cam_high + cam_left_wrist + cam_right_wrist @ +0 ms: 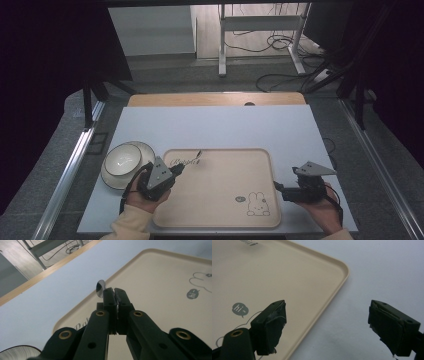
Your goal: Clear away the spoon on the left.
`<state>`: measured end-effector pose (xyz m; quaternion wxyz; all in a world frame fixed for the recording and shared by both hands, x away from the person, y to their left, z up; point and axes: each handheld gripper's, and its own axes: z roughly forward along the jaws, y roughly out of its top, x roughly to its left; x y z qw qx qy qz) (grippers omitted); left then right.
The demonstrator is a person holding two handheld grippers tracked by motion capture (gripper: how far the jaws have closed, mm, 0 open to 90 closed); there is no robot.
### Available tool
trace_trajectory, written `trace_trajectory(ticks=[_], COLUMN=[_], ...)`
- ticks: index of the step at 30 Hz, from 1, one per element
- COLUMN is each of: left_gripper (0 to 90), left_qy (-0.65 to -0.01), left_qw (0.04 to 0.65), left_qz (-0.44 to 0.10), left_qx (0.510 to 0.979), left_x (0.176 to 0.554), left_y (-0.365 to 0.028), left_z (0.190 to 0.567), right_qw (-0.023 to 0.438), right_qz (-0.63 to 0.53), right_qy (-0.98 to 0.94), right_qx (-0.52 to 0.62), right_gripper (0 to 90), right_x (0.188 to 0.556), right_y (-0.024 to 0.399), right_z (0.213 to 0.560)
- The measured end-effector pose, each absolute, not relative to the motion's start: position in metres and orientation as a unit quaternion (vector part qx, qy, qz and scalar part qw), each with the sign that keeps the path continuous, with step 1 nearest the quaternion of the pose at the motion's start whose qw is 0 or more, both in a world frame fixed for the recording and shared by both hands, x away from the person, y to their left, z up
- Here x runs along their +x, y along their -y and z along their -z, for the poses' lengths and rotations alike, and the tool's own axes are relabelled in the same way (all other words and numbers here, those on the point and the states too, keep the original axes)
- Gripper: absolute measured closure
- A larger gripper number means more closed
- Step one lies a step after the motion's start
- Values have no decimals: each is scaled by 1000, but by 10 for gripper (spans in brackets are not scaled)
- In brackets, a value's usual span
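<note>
Pale blue table [220, 127]: left gripper [115, 293] jaws clamped on spoon [101, 288], bowl end away over tray [227, 200]; right gripper [327, 322] jaws wide apart.

Tray [287, 277]: grey speech bubble [240, 310] with white text "hi~", just beside rabbit drawing [258, 204], near tray corner. Same bubble in left gripper view too small to read. Dark cursive word [184, 161] near opposite tray edge: first letters look like "Pa", rest not readable. No other readable text, number or brand.
</note>
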<state>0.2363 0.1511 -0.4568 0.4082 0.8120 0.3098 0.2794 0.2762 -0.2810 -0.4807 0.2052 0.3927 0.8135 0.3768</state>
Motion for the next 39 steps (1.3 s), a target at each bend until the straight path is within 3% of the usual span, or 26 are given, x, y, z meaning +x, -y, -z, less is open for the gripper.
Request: trace_trajectory(ticks=[32, 39], left_gripper=[868, 839], left_qy=[-271, -244], left_qw=[346, 305], left_qz=[-296, -304], left_qx=[848, 869], left_x=[226, 220], left_y=[-139, -133], left_z=[482, 492], right_qw=[206, 207], right_qz=[-368, -366], right_qy=[-820, -820], right_qx=[387, 387], right_gripper=[151, 151], right_x=[276, 276], right_y=[280, 279], right_z=[483, 483])
